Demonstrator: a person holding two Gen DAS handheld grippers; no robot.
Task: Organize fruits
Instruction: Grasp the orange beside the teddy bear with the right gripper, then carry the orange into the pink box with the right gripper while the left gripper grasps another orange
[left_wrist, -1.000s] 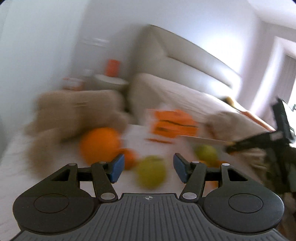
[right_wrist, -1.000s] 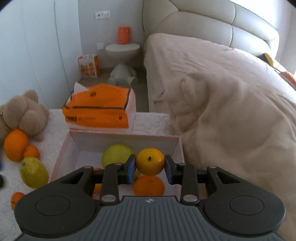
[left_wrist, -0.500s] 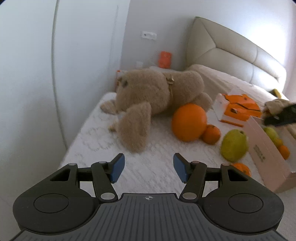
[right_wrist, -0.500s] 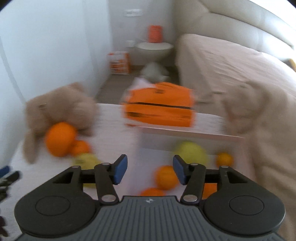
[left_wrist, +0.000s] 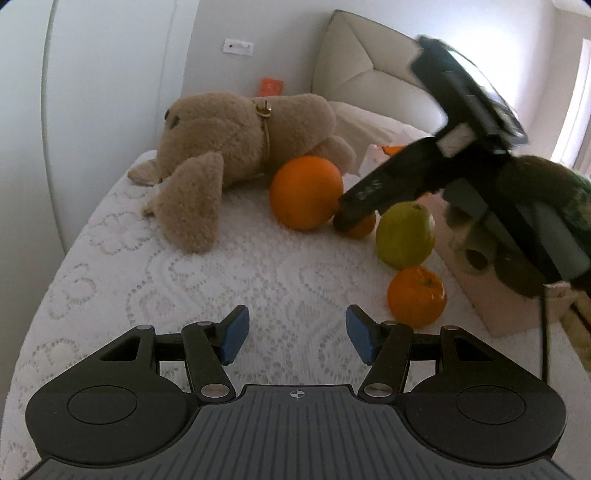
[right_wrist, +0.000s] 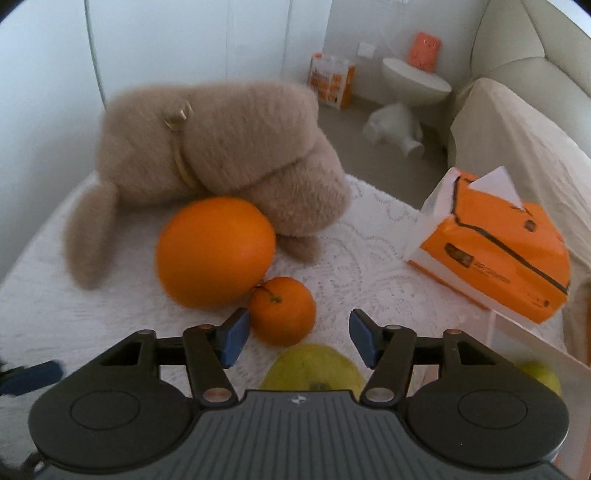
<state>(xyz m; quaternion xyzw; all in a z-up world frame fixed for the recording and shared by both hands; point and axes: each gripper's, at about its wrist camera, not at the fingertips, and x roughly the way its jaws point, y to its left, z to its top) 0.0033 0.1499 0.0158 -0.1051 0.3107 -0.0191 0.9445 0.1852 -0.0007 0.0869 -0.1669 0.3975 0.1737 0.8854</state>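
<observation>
On the white lace cloth, a big orange leans on a plush toy. A green-yellow fruit and a tangerine lie to its right. My left gripper is open over bare cloth, with the tangerine just beyond its right pad. My right gripper is over the fruits and its jaws are opening. A small orange sits partly between its fingertips, near the left pad, unpressed. Below it lies the green-yellow fruit, and the big orange is to the left.
A tan plush toy lies at the back of the cloth. An orange tissue box stands at the right, beside a pale cardboard box holding a green fruit. A bed and a small white table are beyond.
My right gripper let go of the small orange fruit above the box, opened, and swung left to the fruits by the plush. It now shows in the left wrist view. The left gripper sank toward the cloth.
</observation>
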